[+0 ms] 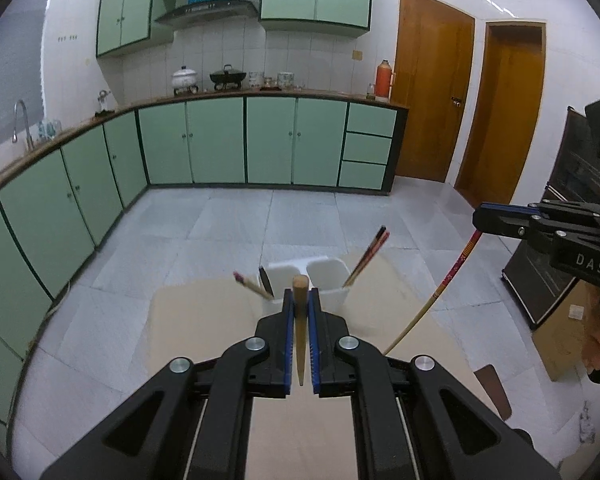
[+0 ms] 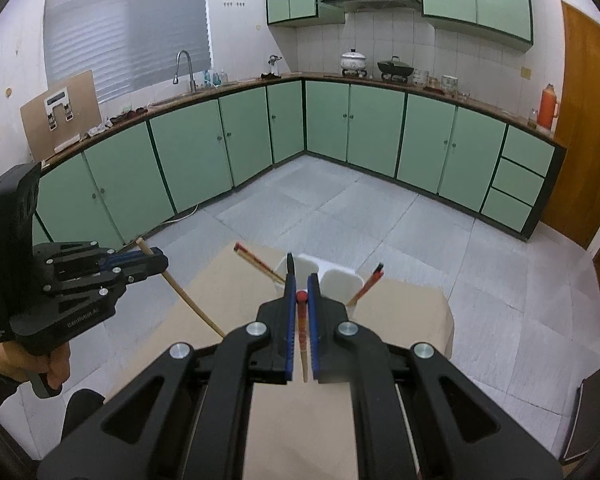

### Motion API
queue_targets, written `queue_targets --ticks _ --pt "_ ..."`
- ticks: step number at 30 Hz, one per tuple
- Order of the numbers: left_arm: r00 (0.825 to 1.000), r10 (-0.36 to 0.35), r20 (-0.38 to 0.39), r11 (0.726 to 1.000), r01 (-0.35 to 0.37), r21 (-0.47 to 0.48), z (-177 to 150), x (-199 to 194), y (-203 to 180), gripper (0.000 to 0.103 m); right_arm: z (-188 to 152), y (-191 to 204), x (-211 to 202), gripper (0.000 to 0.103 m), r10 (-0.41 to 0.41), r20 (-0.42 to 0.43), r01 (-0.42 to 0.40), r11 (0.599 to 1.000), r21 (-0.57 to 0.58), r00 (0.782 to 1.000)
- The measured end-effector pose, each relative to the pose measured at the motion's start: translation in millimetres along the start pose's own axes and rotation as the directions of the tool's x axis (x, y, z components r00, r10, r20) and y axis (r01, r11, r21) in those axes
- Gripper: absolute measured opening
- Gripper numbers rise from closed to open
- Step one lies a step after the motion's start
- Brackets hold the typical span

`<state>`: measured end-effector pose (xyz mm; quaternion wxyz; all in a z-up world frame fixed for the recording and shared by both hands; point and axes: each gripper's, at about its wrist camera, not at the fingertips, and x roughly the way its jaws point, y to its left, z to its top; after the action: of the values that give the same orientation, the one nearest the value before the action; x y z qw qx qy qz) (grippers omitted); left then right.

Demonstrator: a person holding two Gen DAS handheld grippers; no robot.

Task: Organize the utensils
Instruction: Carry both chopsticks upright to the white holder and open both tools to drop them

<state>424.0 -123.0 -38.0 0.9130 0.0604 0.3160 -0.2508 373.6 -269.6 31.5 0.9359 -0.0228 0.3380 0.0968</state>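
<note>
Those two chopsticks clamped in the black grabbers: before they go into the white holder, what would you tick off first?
1. Left gripper shut on the plain wooden chopstick: ok.
2. Right gripper shut on the red-patterned chopstick: ok.
3. White plastic two-compartment holder upright on the beige table: ok.
4. Room left in the compartments, which already hold chopsticks: cannot tell.
5. Held chopsticks clear of each other: ok.
6. Chopsticks aimed over an opening: not ok, both sit short of the holder.
</note>
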Motion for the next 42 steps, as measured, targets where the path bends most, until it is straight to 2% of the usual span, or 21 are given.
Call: queue_targets --ticks 11,20,31,42 --pt "0.995 0.023 0.097 0.998 -0.028 0.052 36 -18 0 0.007 32 -7 -8 0.005 0.005 0.056 -0.005 1.0 -0.011 0.998" --pt "0.992 0.006 0.128 0.994 -0.02 0.105 62 -4 -5 0.007 64 -17 21 0.005 -0.004 0.054 0.005 0.999 -0.032 0.999" --pt "0.992 0.006 0.122 0.993 -0.02 0.117 88 40 3 0.007 94 -31 61 0.005 -0.017 0.063 0.019 0.999 -0.028 0.998" --pt "0.996 0.01 0.091 0.997 -0.016 0.072 114 102 21 0.007 120 -57 103 0.005 -0.064 0.063 0.064 0.998 0.004 0.996"
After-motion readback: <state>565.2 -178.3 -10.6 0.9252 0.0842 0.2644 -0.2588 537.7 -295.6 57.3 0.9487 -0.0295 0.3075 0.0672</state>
